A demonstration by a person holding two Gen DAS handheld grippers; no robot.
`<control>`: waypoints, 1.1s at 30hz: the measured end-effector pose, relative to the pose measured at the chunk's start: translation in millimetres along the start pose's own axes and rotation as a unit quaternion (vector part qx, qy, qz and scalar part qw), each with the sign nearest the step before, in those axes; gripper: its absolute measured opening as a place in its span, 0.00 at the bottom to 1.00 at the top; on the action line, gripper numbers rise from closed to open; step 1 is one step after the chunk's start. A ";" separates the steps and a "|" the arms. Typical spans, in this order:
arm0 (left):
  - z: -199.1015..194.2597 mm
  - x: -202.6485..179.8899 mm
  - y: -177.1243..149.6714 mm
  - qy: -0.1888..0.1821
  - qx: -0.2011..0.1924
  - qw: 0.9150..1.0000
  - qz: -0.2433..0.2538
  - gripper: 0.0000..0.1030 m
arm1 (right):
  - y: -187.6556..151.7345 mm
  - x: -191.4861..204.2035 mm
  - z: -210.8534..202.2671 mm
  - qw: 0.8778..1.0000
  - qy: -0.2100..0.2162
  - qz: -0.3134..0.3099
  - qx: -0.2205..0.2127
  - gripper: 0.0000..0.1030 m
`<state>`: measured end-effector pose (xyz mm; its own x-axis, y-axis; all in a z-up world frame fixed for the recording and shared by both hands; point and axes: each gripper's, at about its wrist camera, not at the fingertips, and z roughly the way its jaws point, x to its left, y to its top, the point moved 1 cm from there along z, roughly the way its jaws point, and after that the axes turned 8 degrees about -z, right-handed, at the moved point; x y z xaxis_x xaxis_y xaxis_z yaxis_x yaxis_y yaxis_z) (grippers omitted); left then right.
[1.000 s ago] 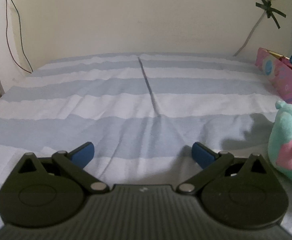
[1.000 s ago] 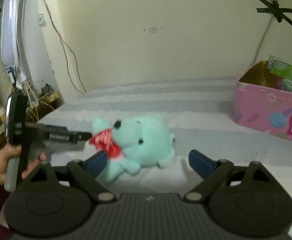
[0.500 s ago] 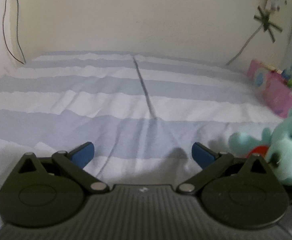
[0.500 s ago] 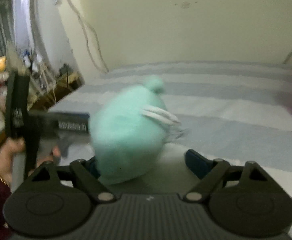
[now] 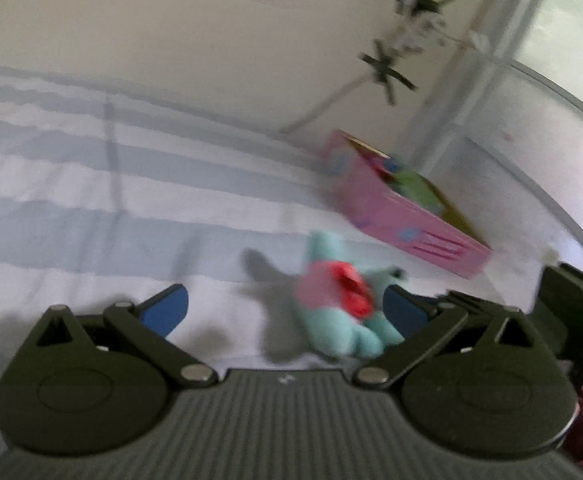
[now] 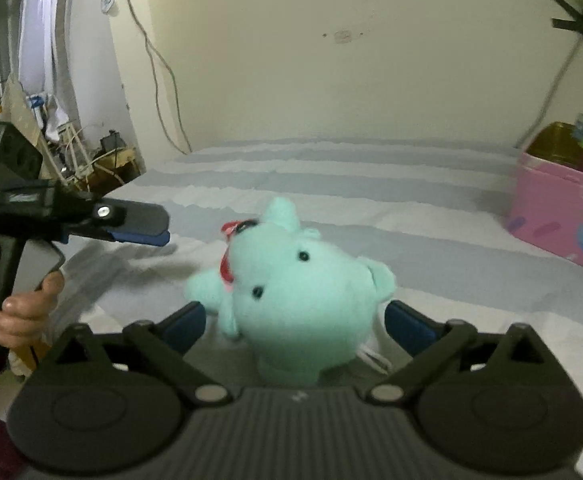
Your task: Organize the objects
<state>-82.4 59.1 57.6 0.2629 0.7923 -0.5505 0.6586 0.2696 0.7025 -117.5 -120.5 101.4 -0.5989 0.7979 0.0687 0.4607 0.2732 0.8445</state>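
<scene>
Plush bear (image 6: pixel 303 296) has flipped since half a second ago: then a blurred teal mass showing its back between the right jaws, now face toward the right wrist camera, lying tilted on the striped bed (image 6: pixel 371 184). Left view has swung right too, so the bear and the box now sit in front of the left gripper instead of at the frame edge.

Bear lies on the bed between the blue pads of the right gripper (image 6: pixel 295 324). Jaws spread wide; left pad looks close to the bear's arm, right pad shows a gap, no pinch. Red bow (image 6: pixel 227 268) at its neck. In the left view the bear (image 5: pixel 339 312) lies just ahead of the left gripper (image 5: pixel 283 308), jaws also spread, gripping nothing; frame is motion-blurred.

Pink box (image 6: pixel 563 204) stands open on the bed, to the right and well apart from the bear, with some packets already inside.

My read: step in hand is the grasp on the bear, pre-closure. Next move calls for closing the right jaws across the head or body, not the floppy arm, then lift and carry right to the box. Soft toy will squash; needs a firm, centred pinch. Left gripper should keep out of the path.
</scene>
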 end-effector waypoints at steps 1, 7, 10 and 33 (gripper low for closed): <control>3.6 -5.1 -1.1 -0.008 0.006 1.000 0.006 1.00 | -1.5 -1.8 -2.8 1.000 -0.004 0.002 -0.002 0.97; 33.9 -26.6 -2.5 -0.031 0.046 0.998 0.021 1.00 | -5.9 -0.4 -1.7 1.000 -0.010 0.006 -0.008 0.97; 43.6 -31.1 0.1 -0.032 0.061 0.997 0.023 0.98 | -7.0 1.5 4.2 1.000 -0.012 0.007 -0.006 0.95; 161.8 -152.1 -38.0 -0.089 0.183 0.972 0.117 0.80 | -54.3 -67.5 -66.4 0.989 -0.132 0.059 -0.026 0.65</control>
<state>-33.3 -160.2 41.7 0.5319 0.6929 -0.4868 0.7640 -0.1449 0.6287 -145.6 -224.8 86.2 -0.3477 0.9370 0.0337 0.4795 0.1468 0.8652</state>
